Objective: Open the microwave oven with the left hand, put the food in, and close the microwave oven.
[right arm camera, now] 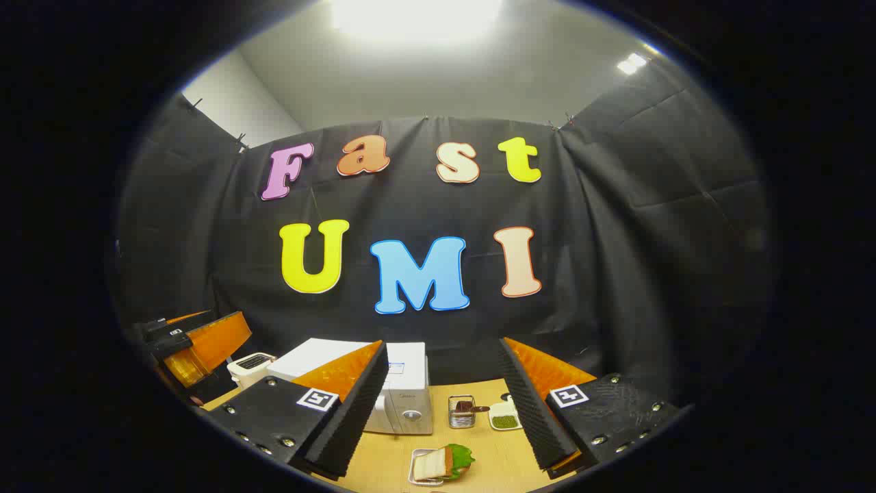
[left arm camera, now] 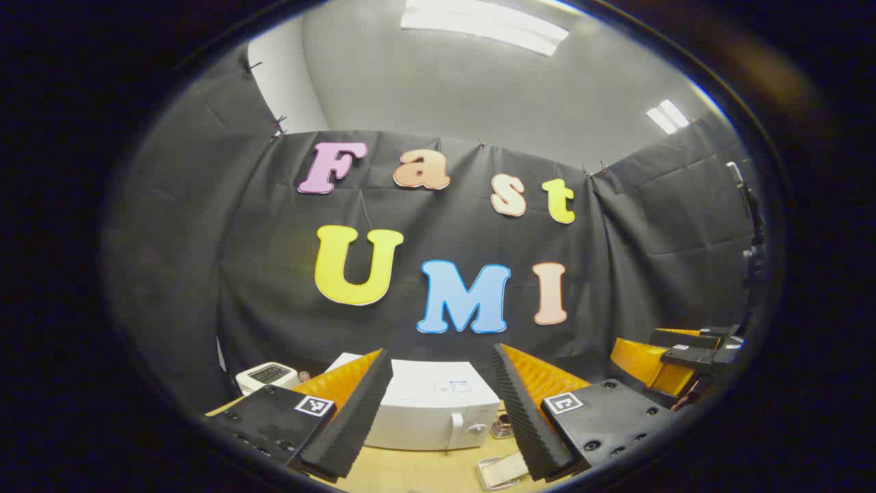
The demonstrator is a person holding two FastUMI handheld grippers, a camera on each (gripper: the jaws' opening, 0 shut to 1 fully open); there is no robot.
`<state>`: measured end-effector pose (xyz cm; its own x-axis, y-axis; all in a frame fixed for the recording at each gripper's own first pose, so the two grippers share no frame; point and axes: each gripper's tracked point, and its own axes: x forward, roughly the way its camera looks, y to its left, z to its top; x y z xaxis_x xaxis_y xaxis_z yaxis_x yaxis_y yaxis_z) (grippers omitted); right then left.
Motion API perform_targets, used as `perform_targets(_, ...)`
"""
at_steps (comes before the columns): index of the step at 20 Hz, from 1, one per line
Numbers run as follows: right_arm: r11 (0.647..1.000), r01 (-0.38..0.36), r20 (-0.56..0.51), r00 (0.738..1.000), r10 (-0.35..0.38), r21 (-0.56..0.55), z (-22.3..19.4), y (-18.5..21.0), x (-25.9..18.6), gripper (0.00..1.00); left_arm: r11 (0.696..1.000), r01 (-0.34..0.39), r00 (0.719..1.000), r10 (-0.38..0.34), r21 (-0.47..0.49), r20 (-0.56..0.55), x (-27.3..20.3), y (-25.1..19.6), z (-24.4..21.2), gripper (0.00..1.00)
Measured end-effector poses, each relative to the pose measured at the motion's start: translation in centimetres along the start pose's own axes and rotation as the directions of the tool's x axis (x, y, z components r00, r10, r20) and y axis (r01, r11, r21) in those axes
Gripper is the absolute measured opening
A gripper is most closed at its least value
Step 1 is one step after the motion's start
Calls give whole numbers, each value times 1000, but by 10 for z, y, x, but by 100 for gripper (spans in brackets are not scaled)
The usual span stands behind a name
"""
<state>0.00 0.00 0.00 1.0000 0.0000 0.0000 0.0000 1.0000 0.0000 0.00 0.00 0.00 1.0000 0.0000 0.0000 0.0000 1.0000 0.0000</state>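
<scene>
Both sets of tongs are up high and wide open w/ nothing in them: left tongs [left arm camera: 441,418] are aimed straight at the white microwave oven [left arm camera: 438,404], right tongs [right arm camera: 441,418] hang over the bench [right arm camera: 493,452] a bit to the side. Microwave sits at the back of the bench, door shut, its vertical handle [left arm camera: 456,430] on the right side of the front next to a round knob [left arm camera: 477,428]. The food, a sandwich w/ lettuce on a small tray [right arm camera: 441,465], is on the bench in front of the microwave, near the right tongs, well apart from the door. There's also a white toaster [right arm camera: 251,368] left of the microwave, plus a little wire basket [right arm camera: 462,411] and a dish of green stuff [right arm camera: 505,421] just beside it. So prob nothing is started yet. Risks imo: the handle is slim and right by the knob, so the left tongs could clip the knob or slide off; yanking might drag the whole oven fwd; and the door swing could hit the basket or the tray if it opens that way.
</scene>
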Motion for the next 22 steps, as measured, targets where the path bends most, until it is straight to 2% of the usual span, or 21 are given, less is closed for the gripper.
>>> perform_targets(4, 1000, -17, 23, 1000, 17, -20, 4, 1, 7, 96, 1000, 0, 1000, 0, 4, 3, 12, -6, -7, 96)
perform_targets(13, 1000, -8, -13, 1000, 7, -30, -11, -13, 29, 96, 1000, 17, 1000, -16, 21, -26, 35, -19, -36, 96)
perform_targets(22, 1000, 18, -92, 996, -19, -15, -42, -29, 43, 96, 995, 103, 981, -102, 1, -165, 67, -50, -137, 96)
